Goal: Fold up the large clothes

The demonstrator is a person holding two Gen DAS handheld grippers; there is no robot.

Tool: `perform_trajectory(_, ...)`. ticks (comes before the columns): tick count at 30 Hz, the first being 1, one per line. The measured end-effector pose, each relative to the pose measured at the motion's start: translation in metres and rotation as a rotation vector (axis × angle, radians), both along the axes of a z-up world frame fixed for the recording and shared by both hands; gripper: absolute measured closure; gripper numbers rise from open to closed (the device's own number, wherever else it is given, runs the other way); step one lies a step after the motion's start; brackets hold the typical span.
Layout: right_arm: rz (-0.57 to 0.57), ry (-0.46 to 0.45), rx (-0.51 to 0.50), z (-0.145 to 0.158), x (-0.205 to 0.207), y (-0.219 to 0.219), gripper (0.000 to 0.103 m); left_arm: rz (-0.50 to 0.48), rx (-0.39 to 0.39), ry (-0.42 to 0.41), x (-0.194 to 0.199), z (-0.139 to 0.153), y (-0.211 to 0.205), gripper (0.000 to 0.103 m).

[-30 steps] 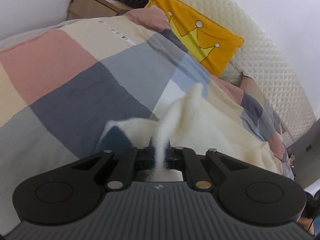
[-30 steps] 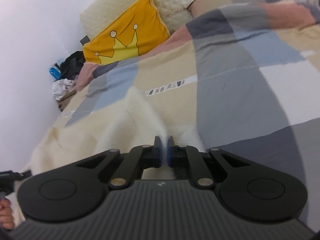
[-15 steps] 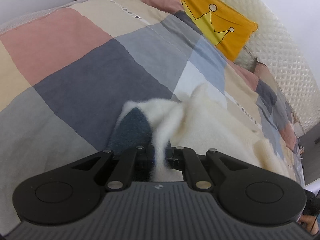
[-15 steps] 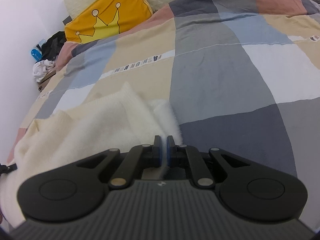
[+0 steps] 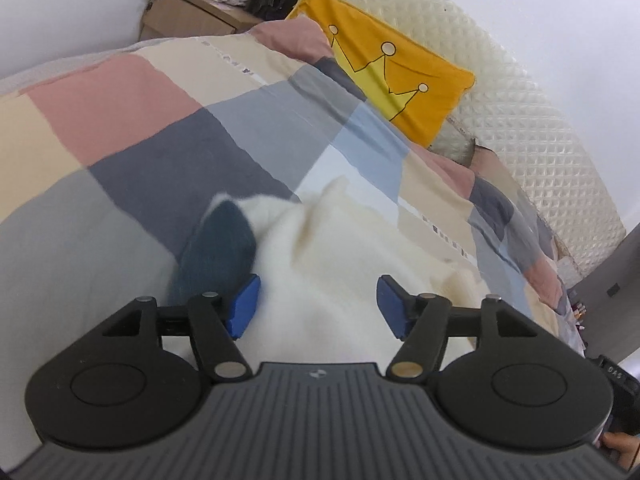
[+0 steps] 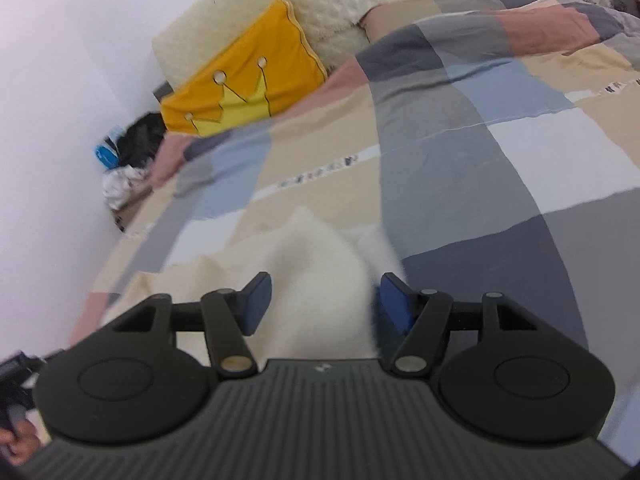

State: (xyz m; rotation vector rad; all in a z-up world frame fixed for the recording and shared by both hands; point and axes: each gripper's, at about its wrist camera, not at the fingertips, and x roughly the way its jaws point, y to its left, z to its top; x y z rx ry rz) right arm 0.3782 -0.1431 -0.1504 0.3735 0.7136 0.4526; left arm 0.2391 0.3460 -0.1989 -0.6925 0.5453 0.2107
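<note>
Cream-white fluffy garment (image 5: 340, 264) lies on the bed, on top of a patchwork duvet (image 5: 132, 128) of pink, beige, grey, blue and dark slate squares. Its pile is thick and fuzzy, rumpled into soft folds, with one peak of cloth standing up toward the pillows; in the right wrist view the same garment (image 6: 320, 280) rises in a blurred white hump. At its left edge a dark teal panel (image 5: 218, 252) shows, whether lining or a second layer I cannot tell.

A quilted cream headboard (image 5: 520, 120) runs behind the bed, and a yellow cushion with a crown drawing (image 5: 388, 76) leans against it. Beyond the bed's far corner stands a cardboard box (image 5: 188, 16) heaped with white and black clothes.

Left tongs (image 5: 316, 304) are spread wide, blue pads (image 5: 244, 306) apart, with the white pile lying between them and nothing pinched. Right tongs (image 6: 322, 302) are likewise spread, the fluffy hump sitting between the pads; the right-hand pad looks to brush the cloth, though blur makes that uncertain.
</note>
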Motion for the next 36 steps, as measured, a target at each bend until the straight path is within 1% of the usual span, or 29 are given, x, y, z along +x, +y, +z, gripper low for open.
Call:
perform_trajectory(2, 0.004, -0.007, 0.037, 0.006, -0.017, 0.002, 0.039, 0.011, 0.012, 0.001, -0.01, 0.005, -0.009, 0.033)
perform_trajectory(4, -0.002, -0.022, 0.038, 0.012, -0.034, 0.004, 0.039, 0.026, 0.033, -0.001, -0.022, 0.01, -0.018, 0.033)
perform_trajectory(5, -0.001, -0.027, 0.037, 0.014, -0.043, 0.006, 0.039, 0.033, 0.022, -0.013, -0.03, 0.011, -0.021, 0.032)
perform_trajectory(8, -0.008, -0.023, 0.055, 0.017, -0.065, 0.006, 0.039, 0.052, -0.055, -0.038, -0.055, 0.009, -0.028, 0.032)
perform_trajectory(10, -0.033, 0.002, 0.088, 0.014, -0.078, 0.002, 0.039, 0.08, -0.099, -0.046, -0.072, 0.003, -0.034, 0.028)
perform_trajectory(11, -0.044, 0.023, 0.112, 0.011, -0.083, -0.001, 0.038, 0.081, -0.125, -0.047, -0.078, -0.002, -0.037, 0.024)
perform_trajectory(12, -0.06, 0.054, 0.146, 0.006, -0.088, -0.004, 0.035, 0.078, -0.157, -0.042, -0.083, -0.008, -0.041, 0.022)
perform_trajectory(14, -0.083, 0.111, 0.218, -0.005, -0.095, -0.01, 0.021, 0.077, -0.232, -0.032, -0.09, -0.023, -0.048, 0.021)
perform_trajectory(15, -0.096, 0.143, 0.257, -0.012, -0.098, -0.012, 0.018, 0.087, -0.278, -0.022, -0.093, -0.033, -0.052, 0.02)
perform_trajectory(17, -0.12, 0.229, 0.35, -0.028, -0.099, -0.017, 0.017, 0.091, -0.365, 0.005, -0.091, -0.051, -0.055, 0.017)
perform_trajectory(19, -0.147, 0.312, 0.452, -0.045, -0.098, -0.02, 0.017, 0.109, -0.473, 0.02, -0.087, -0.071, -0.054, 0.017)
perform_trajectory(21, -0.192, 0.365, 0.527, -0.057, -0.096, -0.024, 0.017, 0.145, -0.554, 0.02, -0.085, -0.087, -0.051, 0.017)
perform_trajectory(24, -0.27, 0.431, 0.607, -0.076, -0.092, -0.029, 0.018, 0.188, -0.627, -0.023, -0.085, -0.1, -0.046, 0.017)
perform_trajectory(26, -0.308, 0.453, 0.644, -0.086, -0.09, -0.029, 0.018, 0.21, -0.667, -0.051, -0.086, -0.105, -0.042, 0.017)
perform_trajectory(28, -0.341, 0.472, 0.656, -0.095, -0.087, -0.026, 0.018, 0.214, -0.685, -0.053, -0.082, -0.109, -0.042, 0.018)
perform_trajectory(30, -0.357, 0.477, 0.664, -0.101, -0.084, -0.023, 0.018, 0.215, -0.665, -0.054, -0.079, -0.108, -0.044, 0.018)
perform_trajectory(32, -0.334, 0.472, 0.669, -0.103, -0.081, -0.018, 0.018, 0.218, -0.631, -0.058, -0.078, -0.106, -0.047, 0.02)
perform_trajectory(33, -0.323, 0.468, 0.663, -0.103, -0.08, -0.016, 0.018, 0.217, -0.613, -0.055, -0.075, -0.105, -0.047, 0.025)
perform_trajectory(34, -0.322, 0.461, 0.644, -0.103, -0.08, -0.014, 0.018, 0.221, -0.591, -0.047, -0.072, -0.105, -0.048, 0.028)
perform_trajectory(35, -0.323, 0.453, 0.631, -0.103, -0.079, -0.011, 0.02, 0.224, -0.582, -0.043, -0.071, -0.104, -0.047, 0.035)
perform_trajectory(36, -0.323, 0.45, 0.627, -0.103, -0.078, -0.013, 0.024, 0.228, -0.578, -0.043, -0.069, -0.104, -0.046, 0.044)
